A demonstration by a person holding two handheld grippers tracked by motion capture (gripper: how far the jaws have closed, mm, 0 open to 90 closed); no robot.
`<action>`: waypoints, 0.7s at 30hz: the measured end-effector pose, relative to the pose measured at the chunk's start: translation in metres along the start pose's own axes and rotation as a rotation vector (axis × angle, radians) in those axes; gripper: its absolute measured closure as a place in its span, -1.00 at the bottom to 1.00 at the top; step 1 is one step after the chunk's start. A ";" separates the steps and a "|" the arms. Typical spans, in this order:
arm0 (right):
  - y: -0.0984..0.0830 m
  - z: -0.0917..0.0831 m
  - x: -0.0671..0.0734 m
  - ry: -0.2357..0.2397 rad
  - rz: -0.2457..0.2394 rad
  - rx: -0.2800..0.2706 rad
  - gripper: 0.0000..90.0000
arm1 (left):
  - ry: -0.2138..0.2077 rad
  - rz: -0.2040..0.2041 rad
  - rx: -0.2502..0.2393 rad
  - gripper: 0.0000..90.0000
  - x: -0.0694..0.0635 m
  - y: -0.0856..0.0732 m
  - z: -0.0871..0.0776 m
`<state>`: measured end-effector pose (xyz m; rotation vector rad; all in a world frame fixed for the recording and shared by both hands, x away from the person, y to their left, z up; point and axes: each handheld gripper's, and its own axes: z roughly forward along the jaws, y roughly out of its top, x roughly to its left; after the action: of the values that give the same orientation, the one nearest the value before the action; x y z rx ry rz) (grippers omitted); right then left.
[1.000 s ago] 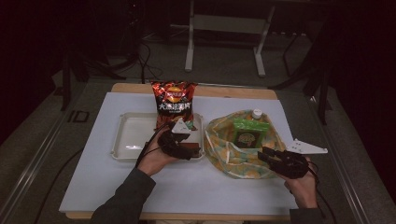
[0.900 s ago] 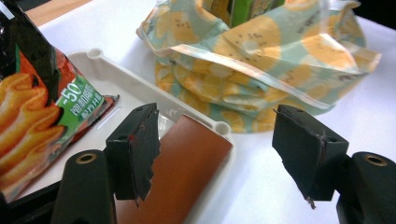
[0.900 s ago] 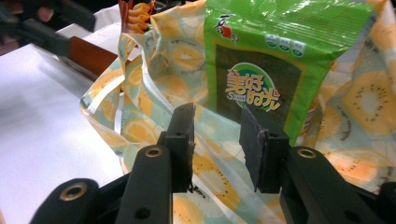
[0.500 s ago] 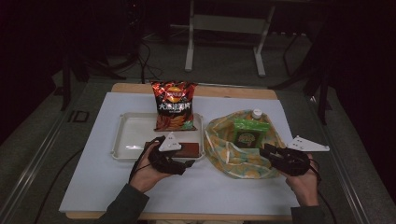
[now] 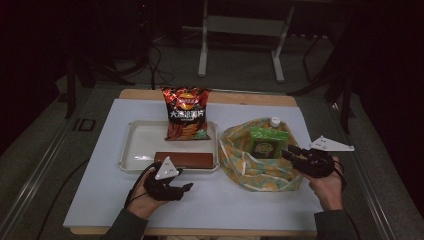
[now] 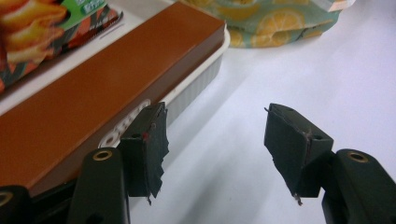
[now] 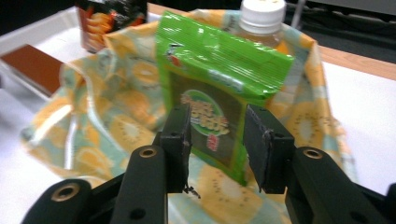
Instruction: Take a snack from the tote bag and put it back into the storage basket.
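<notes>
A brown box [image 5: 184, 160] lies along the front of the white tray [image 5: 136, 148], next to a red chips bag [image 5: 185, 113]. My left gripper [image 5: 172, 187] rests low over the table just in front of the tray. In the left gripper view the left gripper [image 6: 217, 121] stands open; its jaws have just been closing with nothing between them, and the brown box [image 6: 93, 98] is off to its left. My right gripper [image 5: 289, 151] is open at the fruit-print bag [image 5: 250, 170]. In the right gripper view the right gripper [image 7: 217, 122] points at a green packet [image 7: 219, 79]; its jaws have just been opening.
A bottle with a white cap [image 7: 262, 11] stands in the fruit-print bag behind the green packet. The white mat [image 5: 240, 205] ends near the table's front edge. A metal stand [image 5: 240, 25] stands on the floor beyond the table.
My left gripper has let go of the brown box on the tray's front and drawn back toward the near edge, sinking a little. The right hand has stayed at the bag.
</notes>
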<state>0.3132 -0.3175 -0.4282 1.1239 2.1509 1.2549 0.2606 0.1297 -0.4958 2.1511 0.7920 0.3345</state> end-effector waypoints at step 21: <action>0.032 0.026 -0.026 -0.005 0.042 -0.033 -0.01 | 0.016 -0.049 -0.036 -0.13 0.011 -0.023 -0.004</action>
<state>0.3597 -0.3159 -0.4153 1.1629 2.1059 1.2999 0.2577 0.1501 -0.5108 2.0945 0.8398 0.3381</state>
